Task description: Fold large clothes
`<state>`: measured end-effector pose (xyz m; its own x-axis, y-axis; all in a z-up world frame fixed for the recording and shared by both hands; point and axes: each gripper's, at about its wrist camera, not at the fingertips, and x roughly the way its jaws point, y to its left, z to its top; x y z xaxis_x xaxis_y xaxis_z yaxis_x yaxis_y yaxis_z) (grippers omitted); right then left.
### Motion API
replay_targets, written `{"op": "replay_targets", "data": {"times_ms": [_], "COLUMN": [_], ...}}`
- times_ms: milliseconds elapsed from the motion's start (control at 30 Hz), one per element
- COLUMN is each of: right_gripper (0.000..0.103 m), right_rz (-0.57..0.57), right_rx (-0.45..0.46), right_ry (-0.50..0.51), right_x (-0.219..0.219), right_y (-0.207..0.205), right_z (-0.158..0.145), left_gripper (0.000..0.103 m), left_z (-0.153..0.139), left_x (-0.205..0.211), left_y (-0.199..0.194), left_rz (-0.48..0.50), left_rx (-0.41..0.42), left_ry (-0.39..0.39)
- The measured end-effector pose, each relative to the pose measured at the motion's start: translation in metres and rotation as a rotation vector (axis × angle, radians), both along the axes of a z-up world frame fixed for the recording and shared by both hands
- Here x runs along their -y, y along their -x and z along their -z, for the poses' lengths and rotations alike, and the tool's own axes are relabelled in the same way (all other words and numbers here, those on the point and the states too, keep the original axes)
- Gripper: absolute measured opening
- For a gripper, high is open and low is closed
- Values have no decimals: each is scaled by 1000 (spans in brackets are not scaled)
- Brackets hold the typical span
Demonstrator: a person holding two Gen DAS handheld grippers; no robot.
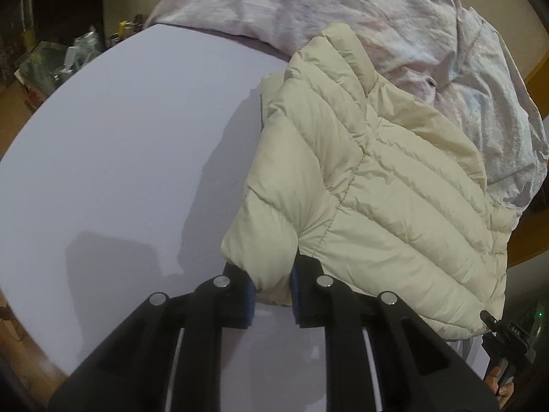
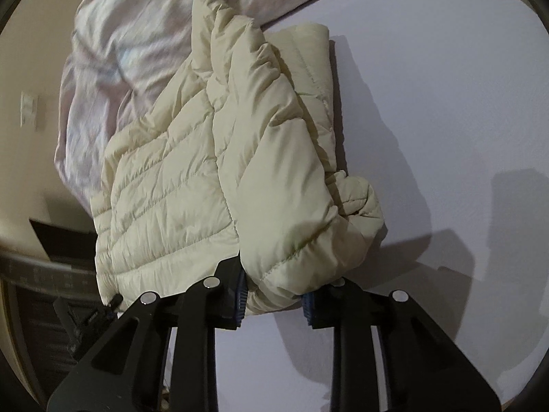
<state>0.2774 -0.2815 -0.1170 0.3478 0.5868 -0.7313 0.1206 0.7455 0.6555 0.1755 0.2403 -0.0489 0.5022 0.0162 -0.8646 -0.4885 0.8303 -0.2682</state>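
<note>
Pinching the jacket (image 1: 360, 178) at two places, both grippers have a hold on it. The left gripper (image 1: 272, 295) has its blue pads closed on a bunched cuff or corner of cream quilting, the fabric filling the gap between the fingers. The right gripper (image 2: 274, 300) likewise clamps a thick fold of the same jacket, which bulges out above the pads. No earlier view is given, so only the closed hold can be stated.

Outward from the fingers, the jacket lies on the white table (image 1: 120, 154), its near part gathered toward the grippers and its far part running up onto a pale pink sheet (image 1: 308, 0) heaped along the far edge. In the right view one panel is already doubled over the body, with a sleeve tucked beneath, so a first fold appears made. The bundle is loose and uneven, however; judging by its shape, further folds and a squaring-up remain. A person's fingers (image 1: 502, 382) show at the lower right of the left view.
</note>
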Motion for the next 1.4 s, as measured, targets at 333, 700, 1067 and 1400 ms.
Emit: {"op": "replay_targets", "data": {"times_ms": [333,700,1067,1400], "right_gripper": [59,80,80,68], "right_rz": [-53,55,-256,-300], "right_rx": [-28,212,362,382], "right_ry": [117,409,405,467], "right_x": [-11,-10,-136,-200], "right_y": [22,14,-12,-36], "right_z": [-4,-61,-83,-51], "left_gripper": [27,77,78,81], "left_z": [5,7,12,9], "left_x": [-10,1,-3,-6], "left_y": [40,38,28,25], "left_rz": [-3,18,-14,-49], "left_rx": [-47,-25,-23,18], "left_ry": [-21,-42,-53,-59]}}
